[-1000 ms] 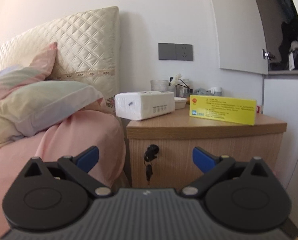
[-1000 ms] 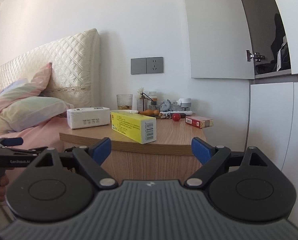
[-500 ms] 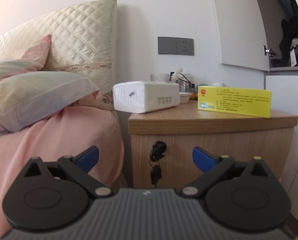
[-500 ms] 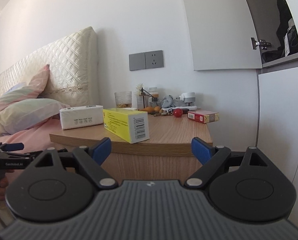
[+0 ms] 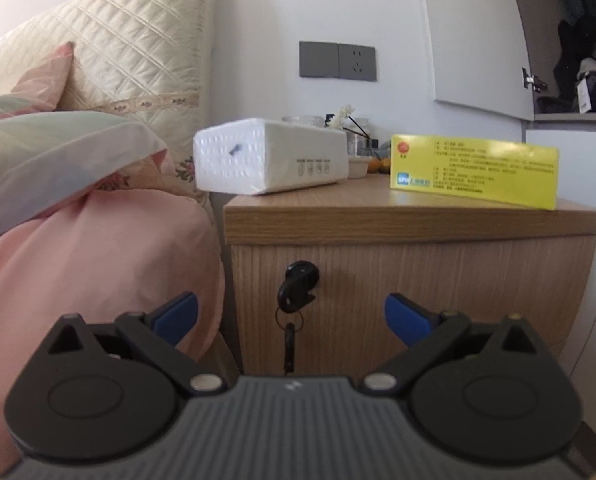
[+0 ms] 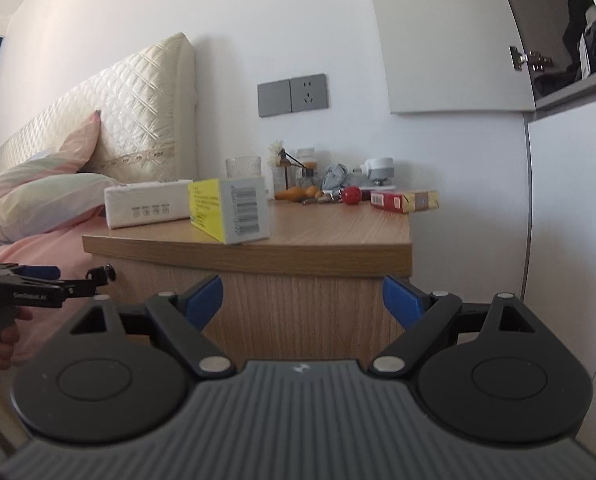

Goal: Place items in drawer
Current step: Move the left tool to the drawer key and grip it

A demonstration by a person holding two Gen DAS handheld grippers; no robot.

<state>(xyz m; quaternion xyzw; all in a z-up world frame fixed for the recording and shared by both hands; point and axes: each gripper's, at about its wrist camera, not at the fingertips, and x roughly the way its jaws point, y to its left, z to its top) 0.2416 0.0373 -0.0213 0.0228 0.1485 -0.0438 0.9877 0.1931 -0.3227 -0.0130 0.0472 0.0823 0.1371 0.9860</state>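
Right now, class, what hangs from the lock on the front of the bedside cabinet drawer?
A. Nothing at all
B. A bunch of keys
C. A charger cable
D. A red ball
B. The left wrist view shows a black-headed key sitting in the lock on the drawer front, with a second key dangling below it on a ring.

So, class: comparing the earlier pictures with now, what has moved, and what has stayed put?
Both claws dropped lower and closer to the nightstand: the left claw now faces the key in the drawer front. Neither took hold of anything; both stay open. The yellow box and tissue pack have not moved.
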